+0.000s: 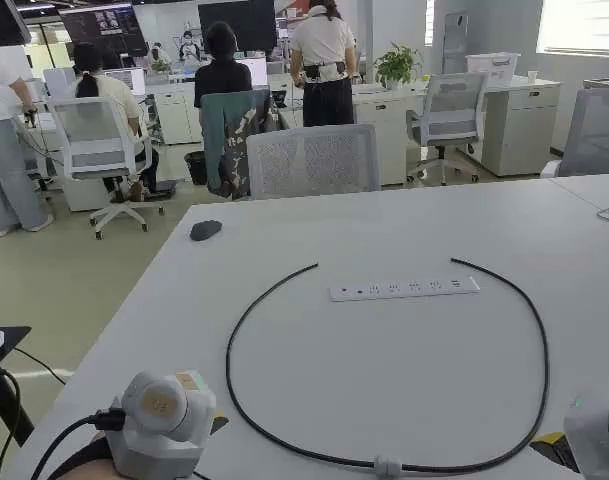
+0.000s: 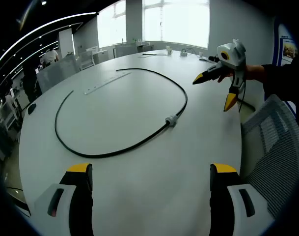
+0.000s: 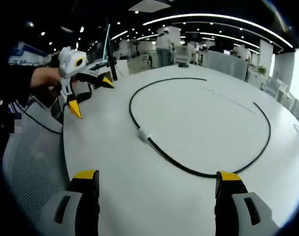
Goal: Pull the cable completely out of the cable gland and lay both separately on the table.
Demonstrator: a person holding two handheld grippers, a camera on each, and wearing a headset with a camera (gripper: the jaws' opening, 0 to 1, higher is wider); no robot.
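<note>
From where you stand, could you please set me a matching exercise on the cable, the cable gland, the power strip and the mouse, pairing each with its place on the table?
Things:
1. cable
2. cable gland
3. power strip
4. mouse

Places:
A. inside the loop, near its open end
B. outside the loop, by the far left edge of the table
C. threaded on the cable at the loop's near side
D. lying in a wide open loop

Pairs: 1-D, 2-C, 3-A, 4-B
</note>
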